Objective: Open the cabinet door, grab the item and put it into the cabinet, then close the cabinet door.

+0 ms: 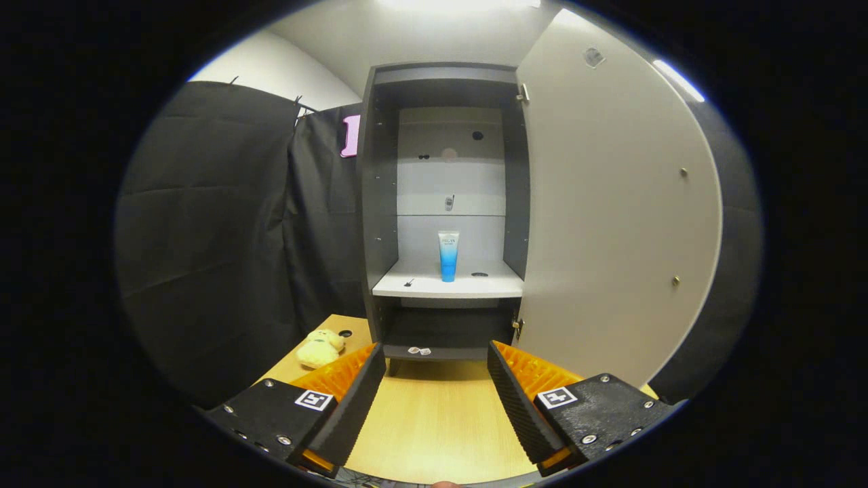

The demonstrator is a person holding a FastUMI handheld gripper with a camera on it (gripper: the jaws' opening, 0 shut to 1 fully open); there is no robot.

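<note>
The grey cabinet stands beyond my fingers with its door swung wide open to the right. A blue and white tube stands upright on the cabinet's white shelf, near the middle. My gripper is open, held over the wooden table in front of the cabinet, with nothing between its black ribbed fingers.
A pale yellow plush toy lies on the table to the left of the cabinet's foot, beside a small dark hole in the tabletop. Black cloth walls close off the left side. The open door stands close on my right.
</note>
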